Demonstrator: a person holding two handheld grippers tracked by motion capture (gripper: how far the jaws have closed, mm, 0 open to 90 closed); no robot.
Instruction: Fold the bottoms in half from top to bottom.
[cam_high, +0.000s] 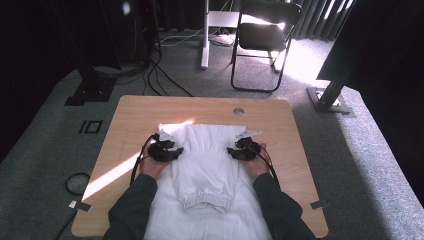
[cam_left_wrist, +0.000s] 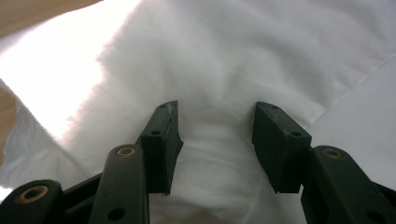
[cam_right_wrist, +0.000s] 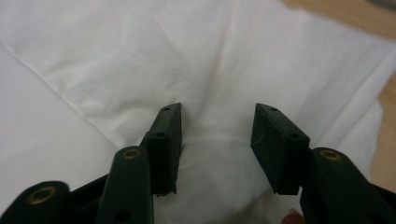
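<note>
A white garment (cam_high: 205, 155) lies spread on the wooden table (cam_high: 130, 112), its elastic hem (cam_high: 207, 202) bunched toward the near side. My left gripper (cam_high: 172, 152) rests at the garment's left edge and my right gripper (cam_high: 235, 152) at its right edge, both pointing inward. In the left gripper view the jaws of my left gripper (cam_left_wrist: 217, 109) stand apart over rumpled white cloth (cam_left_wrist: 233, 56), with no pad pressing on it. In the right gripper view the jaws of my right gripper (cam_right_wrist: 218, 109) are likewise apart above the white cloth (cam_right_wrist: 196, 51).
A round hole (cam_high: 238, 111) sits near the table's far edge. A black folding chair (cam_high: 265, 30) and a white post (cam_high: 204, 35) stand on the carpet beyond. Cables (cam_high: 165, 80) trail on the floor at the back left. A sunlit stripe (cam_high: 112, 172) crosses the table's left side.
</note>
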